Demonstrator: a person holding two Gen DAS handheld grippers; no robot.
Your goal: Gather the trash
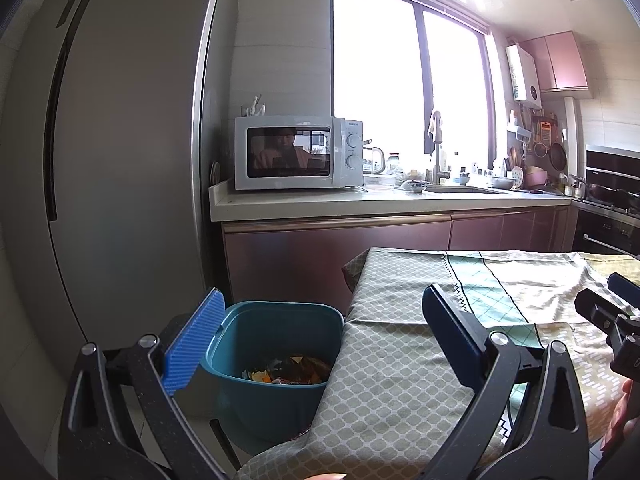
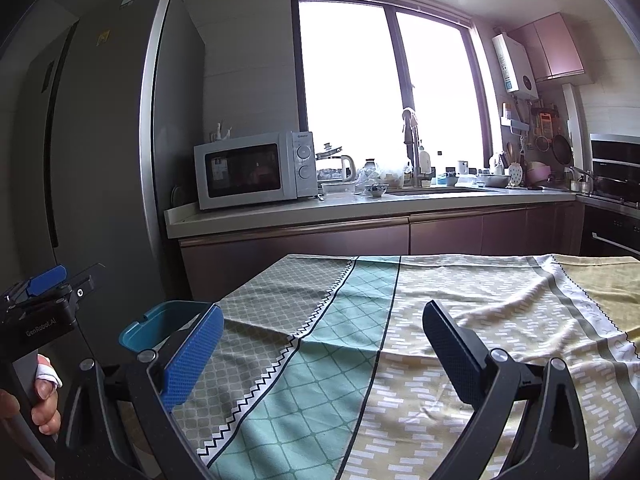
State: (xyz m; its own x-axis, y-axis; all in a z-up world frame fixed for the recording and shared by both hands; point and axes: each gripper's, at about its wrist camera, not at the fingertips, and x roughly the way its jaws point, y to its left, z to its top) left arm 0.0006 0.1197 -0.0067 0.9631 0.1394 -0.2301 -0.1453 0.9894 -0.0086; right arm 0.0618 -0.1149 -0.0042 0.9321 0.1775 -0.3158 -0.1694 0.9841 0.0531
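Both grippers hanging wide open, holding nothing: left gripper, right gripper. Colourful wrappers sitting in teal plastic bin, left of patterned tablecloth. Risk: finger snagging cloth, dragging it.

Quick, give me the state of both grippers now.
Left gripper: open, holding nothing, over the bin and the table edge.
Right gripper: open, holding nothing, above the tablecloth.

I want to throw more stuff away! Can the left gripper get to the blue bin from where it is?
Probably yes. The left gripper is open and holds nothing, and the blue bin sits just ahead below it, beside the table, with its top open and nothing in between.
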